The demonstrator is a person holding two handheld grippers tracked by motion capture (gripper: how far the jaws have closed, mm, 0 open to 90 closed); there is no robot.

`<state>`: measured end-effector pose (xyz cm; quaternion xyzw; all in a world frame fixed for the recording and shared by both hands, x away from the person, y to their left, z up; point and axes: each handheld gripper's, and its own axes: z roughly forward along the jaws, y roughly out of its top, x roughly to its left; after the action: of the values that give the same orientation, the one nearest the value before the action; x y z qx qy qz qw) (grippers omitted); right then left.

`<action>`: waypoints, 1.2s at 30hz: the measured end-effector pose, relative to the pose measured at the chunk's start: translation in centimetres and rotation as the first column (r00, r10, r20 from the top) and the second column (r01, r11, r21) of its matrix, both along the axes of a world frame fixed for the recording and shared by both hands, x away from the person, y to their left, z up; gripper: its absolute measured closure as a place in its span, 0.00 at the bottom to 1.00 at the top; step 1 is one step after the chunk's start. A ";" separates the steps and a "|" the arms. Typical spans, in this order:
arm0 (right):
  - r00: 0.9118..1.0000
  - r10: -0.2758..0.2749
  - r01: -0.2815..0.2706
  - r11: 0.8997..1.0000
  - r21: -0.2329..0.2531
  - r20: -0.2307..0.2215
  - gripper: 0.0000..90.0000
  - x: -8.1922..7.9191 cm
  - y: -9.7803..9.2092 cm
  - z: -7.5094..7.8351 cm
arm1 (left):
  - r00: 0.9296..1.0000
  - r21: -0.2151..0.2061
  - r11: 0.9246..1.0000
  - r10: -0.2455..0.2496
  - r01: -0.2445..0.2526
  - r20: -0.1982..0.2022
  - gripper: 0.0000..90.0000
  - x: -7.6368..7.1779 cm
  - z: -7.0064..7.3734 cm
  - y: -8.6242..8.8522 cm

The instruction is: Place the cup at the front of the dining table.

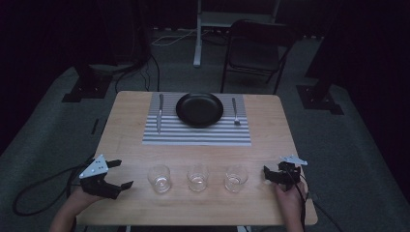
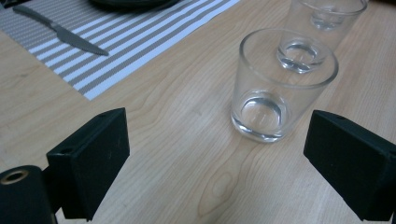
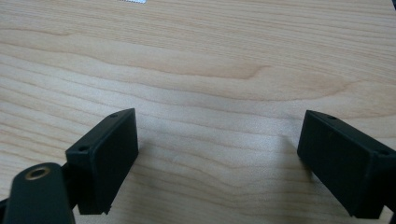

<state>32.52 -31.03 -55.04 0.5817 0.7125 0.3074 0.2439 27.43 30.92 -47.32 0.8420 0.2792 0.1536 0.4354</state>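
Three glasses stand in a row along the near part of the wooden surface (image 1: 270, 145), well apart from one another: the left glass (image 1: 159, 178), the middle glass (image 1: 197, 177) and the right glass (image 1: 235, 178), all upright and clear. The left hand-held gripper (image 1: 117, 174) sits just to the left of that row, held by the person's left hand (image 1: 80, 198), its jaws spread wide with nothing between them; in its own view the left glass stands just ahead of them on the bare wood. The right hand-held gripper (image 1: 270, 174) rests beside the right glass at the surface's right edge, jaws likewise released over bare wood. Farther back lies a striped placemat (image 1: 196, 135) carrying a black plate (image 1: 199, 109), with a knife (image 1: 160, 112) to its left and a fork (image 1: 235, 112) to its right. Beyond the surface, a folding chair (image 1: 256, 46) stands on the floor.
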 end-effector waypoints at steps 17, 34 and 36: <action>1.000 0.000 0.000 1.000 0.000 0.000 0.13 0.0 0.0 0.0 | 0.997 0.006 0.997 -0.075 0.075 0.032 0.15 0.6 1.7 -2.6; 1.000 0.000 0.000 1.000 0.000 0.000 0.13 0.0 0.0 0.0 | 0.986 0.028 0.986 -0.163 0.162 0.028 0.15 1.6 3.2 -5.6; 1.000 0.000 0.000 1.000 0.000 0.000 0.13 0.0 0.0 0.0 | 0.985 0.029 0.984 -0.174 0.173 0.020 0.15 1.7 3.4 -6.0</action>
<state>32.52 -31.03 -55.04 0.5818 0.7124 0.3074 0.2438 29.17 24.89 -43.95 0.8670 0.1977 0.1284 0.4390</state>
